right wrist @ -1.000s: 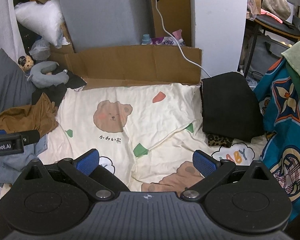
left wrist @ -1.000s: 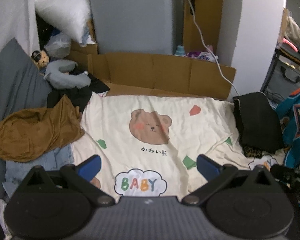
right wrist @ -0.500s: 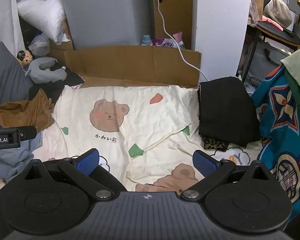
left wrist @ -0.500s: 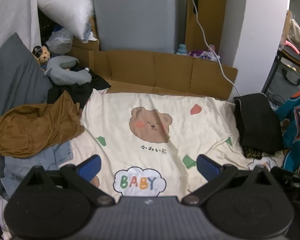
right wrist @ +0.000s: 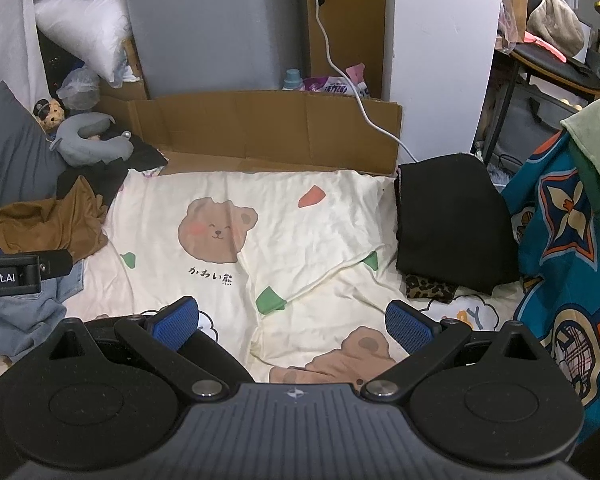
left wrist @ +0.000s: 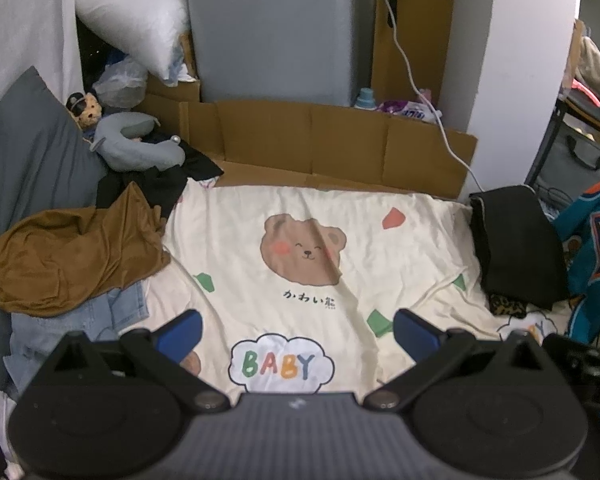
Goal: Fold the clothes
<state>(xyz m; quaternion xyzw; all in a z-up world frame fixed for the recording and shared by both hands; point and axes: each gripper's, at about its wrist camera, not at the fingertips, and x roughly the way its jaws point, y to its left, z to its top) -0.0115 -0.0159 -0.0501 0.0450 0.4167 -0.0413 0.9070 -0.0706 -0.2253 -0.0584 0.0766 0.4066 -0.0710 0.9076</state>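
A cream bear-print sheet (left wrist: 300, 240) covers the bed. I hold the left tool (left wrist: 296, 330) and right tool (right wrist: 292, 320) spread wide, both empty. Unfolded brown garment (left wrist: 72, 256) lies left of the sheet; folded black stack (right wrist: 452, 216) right. Next, I judge: grasp the brown garment. No containers hold clothes.

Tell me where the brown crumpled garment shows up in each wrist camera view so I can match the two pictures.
Left wrist view: the brown garment lies at mid-left, on top of light blue denim.
Right wrist view: the brown garment sits at the far left edge, smaller, just above the left gripper's black body.
Shared landmark: the bear face print on the cream sheet, to the garment's right in both.
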